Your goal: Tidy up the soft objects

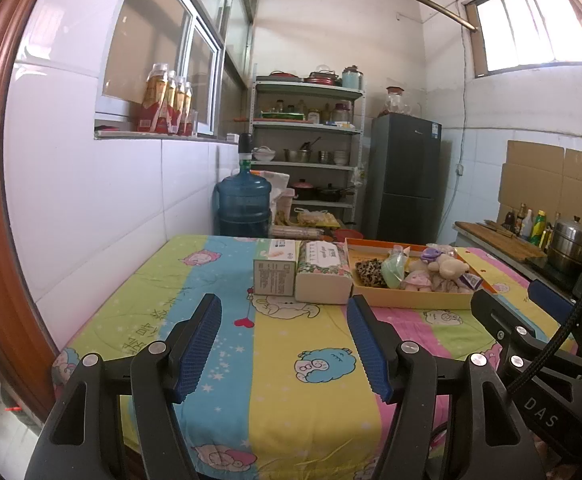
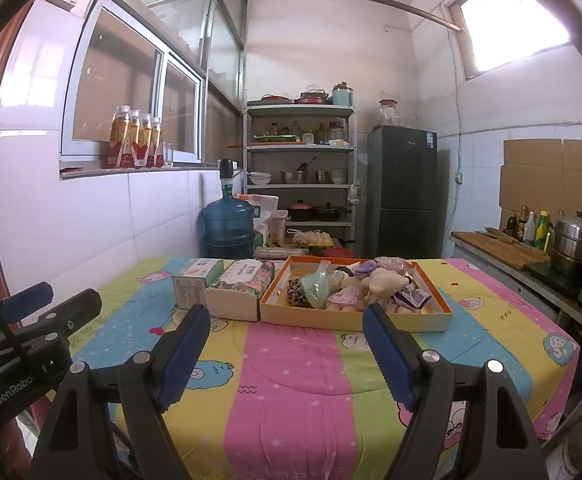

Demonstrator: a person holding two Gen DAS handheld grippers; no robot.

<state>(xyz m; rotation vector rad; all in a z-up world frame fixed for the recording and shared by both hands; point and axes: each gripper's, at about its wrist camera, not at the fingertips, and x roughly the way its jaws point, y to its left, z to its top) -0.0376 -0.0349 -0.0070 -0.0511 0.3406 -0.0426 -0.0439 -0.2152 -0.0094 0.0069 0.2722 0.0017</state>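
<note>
The soft toys (image 2: 371,284) lie heaped in the orange tray (image 2: 355,319), beside two tissue packs (image 2: 239,289) on the table (image 2: 291,380), while my left fingers (image 1: 285,344) and right fingers (image 2: 287,352) hover short of them, spread wide and empty.

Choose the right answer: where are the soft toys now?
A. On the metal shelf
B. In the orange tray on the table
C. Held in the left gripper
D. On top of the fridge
B: the soft toys lie piled inside the orange tray, and both grippers are open and hold nothing.
</note>
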